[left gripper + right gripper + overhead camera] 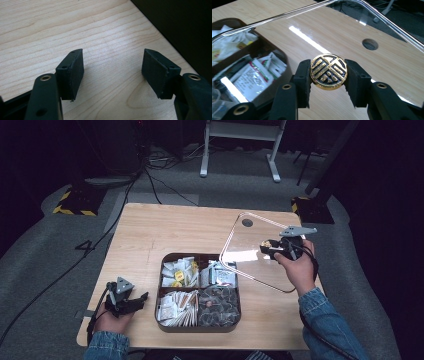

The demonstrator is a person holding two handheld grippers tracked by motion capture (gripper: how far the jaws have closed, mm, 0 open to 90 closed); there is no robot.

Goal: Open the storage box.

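right gripper is clamped on the round gold-and-black knob of the clear lid, jaws pinching it from both sides. the lid is tilted, off to the right of the box; its near-left corner overlaps the box's upper-right compartment, and the rest hangs over bare table. can't tell whether that low edge touches the box rim or just hovers above it.

left gripper is idle, jaws wide apart with nothing between them, over plain wood near the table's edge. in the high view it sits at the front left, just beside the box but not touching it.

box is a dark four-compartment tray: paper sachets upper left, more packets upper right, stick packs lower left, dark wrapped pieces lower right. all four look full and undisturbed.

progress read: grip on the knob is done and secure-looking, lid is clear of most of the box. can't say from this whether the lid is coming off or going on. either way what's left is one placement: flat on the table at right, or square onto the rim. contents untouched so far.
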